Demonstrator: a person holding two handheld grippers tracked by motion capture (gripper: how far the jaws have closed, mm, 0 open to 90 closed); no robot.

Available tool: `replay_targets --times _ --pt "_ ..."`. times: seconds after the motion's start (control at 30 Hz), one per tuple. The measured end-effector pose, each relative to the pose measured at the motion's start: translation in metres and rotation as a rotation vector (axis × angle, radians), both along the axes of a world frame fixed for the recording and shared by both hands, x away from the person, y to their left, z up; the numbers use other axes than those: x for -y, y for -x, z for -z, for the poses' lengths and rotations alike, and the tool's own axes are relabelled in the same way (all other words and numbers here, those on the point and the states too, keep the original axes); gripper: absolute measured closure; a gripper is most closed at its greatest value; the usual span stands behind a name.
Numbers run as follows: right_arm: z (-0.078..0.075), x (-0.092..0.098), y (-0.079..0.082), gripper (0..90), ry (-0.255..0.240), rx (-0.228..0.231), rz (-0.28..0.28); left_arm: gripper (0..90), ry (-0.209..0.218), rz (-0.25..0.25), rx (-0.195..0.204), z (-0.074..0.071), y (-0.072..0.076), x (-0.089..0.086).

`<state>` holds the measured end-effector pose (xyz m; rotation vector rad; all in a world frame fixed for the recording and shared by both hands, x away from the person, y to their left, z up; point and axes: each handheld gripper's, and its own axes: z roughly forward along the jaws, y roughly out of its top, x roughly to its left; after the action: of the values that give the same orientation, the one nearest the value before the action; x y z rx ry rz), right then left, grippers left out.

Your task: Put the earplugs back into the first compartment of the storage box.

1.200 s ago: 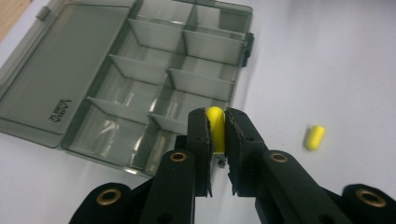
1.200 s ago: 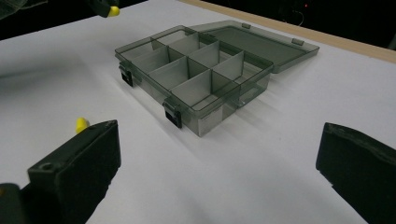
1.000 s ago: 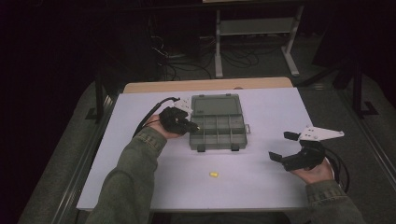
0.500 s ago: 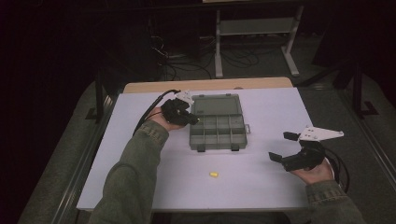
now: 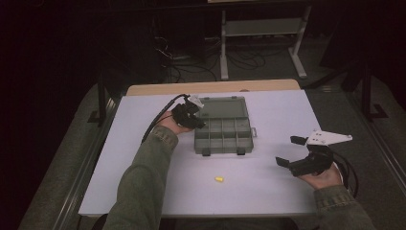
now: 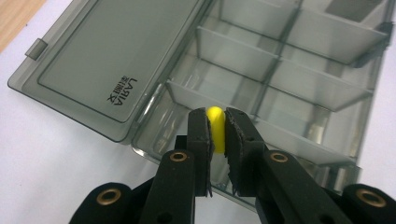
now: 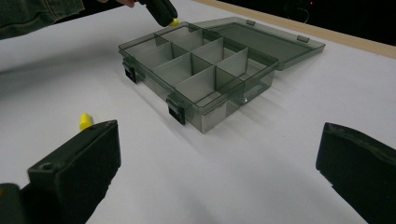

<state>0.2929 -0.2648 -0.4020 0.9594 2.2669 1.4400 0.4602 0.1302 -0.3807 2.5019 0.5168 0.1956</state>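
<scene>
A smoky-grey compartment box (image 5: 223,137) lies open mid-table, its lid (image 5: 223,106) folded flat toward the far side. My left gripper (image 5: 197,120) is shut on a small yellow piece (image 6: 215,126) and holds it just above the box's back-left corner compartment (image 6: 187,100), by the lid hinge. From the right gripper view the left gripper (image 7: 161,11) and its yellow piece (image 7: 173,22) hover at that corner of the box (image 7: 201,70). A second yellow piece (image 5: 219,179) lies on the table in front of the box. My right gripper (image 5: 288,151) rests at the right, open, nothing between its jaws.
The white tabletop (image 5: 143,182) has a wooden strip (image 5: 210,87) along its far edge. Cables trail from both grippers. Beyond the table, a dark floor holds a metal frame (image 5: 261,28) and loose wires. The second yellow piece (image 7: 84,120) lies close to my right gripper's left jaw.
My left hand has carried the yellow piece away from me along the box's left side and lower, to the corner by the lid. The right hand has stayed still.
</scene>
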Motion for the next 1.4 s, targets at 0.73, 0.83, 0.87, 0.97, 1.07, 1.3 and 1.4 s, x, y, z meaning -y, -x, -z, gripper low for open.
replay_targets --times 0.73,0.83,0.87,0.97,1.07,1.3,1.4 --pt "0.001 0.001 0.000 0.0 0.004 0.000 0.012 29.5 0.099 -0.047 0.002 -0.014 0.004 -0.010" --pt "0.001 0.001 0.000 0.0 0.004 -0.001 0.015 21.9 0.115 -0.047 0.008 -0.018 0.006 -0.011" --pt "0.001 0.001 0.000 0.0 0.004 -0.001 0.015 21.9 0.122 -0.052 0.012 -0.019 0.008 -0.011" --pt "0.001 0.002 0.000 0.0 0.004 0.000 0.019 10.0 0.135 -0.053 0.002 -0.022 0.010 -0.011" --pt "0.001 0.002 0.000 0.0 0.001 0.003 0.019 2.0 0.120 -0.058 -0.028 -0.024 0.015 -0.010" --pt "0.001 0.003 0.000 0.0 0.002 0.002 0.018 0.0 0.134 -0.028 0.002 -0.032 0.028 -0.011" --pt "0.001 0.002 0.000 0.0 0.004 0.000 0.020 0.0 0.137 -0.004 0.016 -0.036 0.034 -0.011"
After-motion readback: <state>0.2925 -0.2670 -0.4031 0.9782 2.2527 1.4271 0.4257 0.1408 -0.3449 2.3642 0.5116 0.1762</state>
